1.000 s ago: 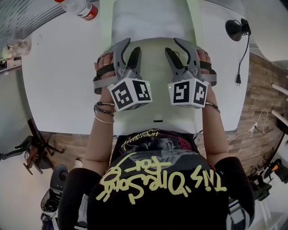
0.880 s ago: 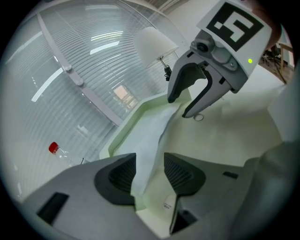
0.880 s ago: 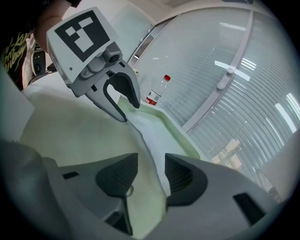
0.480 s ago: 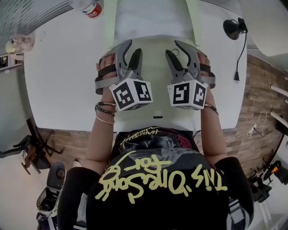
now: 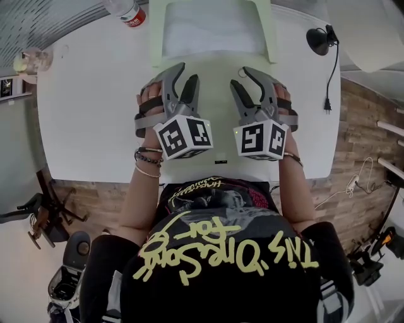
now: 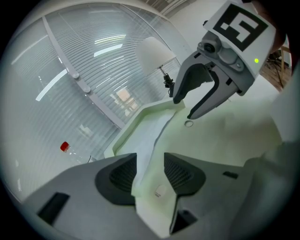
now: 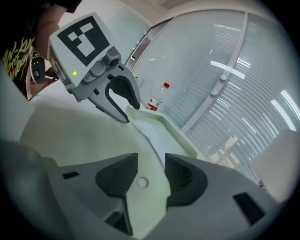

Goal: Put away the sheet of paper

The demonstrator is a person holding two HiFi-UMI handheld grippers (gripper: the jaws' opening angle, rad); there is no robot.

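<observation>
I hold my left gripper (image 5: 187, 71) and right gripper (image 5: 240, 76) side by side, jaws spread and empty, aimed 12 o'clock toward the sheet of paper (image 5: 208, 28).

Pale green folder (image 5: 214, 94), white sheet of paper (image 5: 211, 28), white table (image 5: 88, 101), red-labelled bottle (image 5: 132, 16), black lamp (image 5: 317, 40).

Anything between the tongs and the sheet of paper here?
Nothing visible. Both the left tongs and the right tongs hang open over the near flap of the green folder, and the sheet of paper lies just beyond their tips. The bottle and the lamp stand well off to the sides.
</observation>
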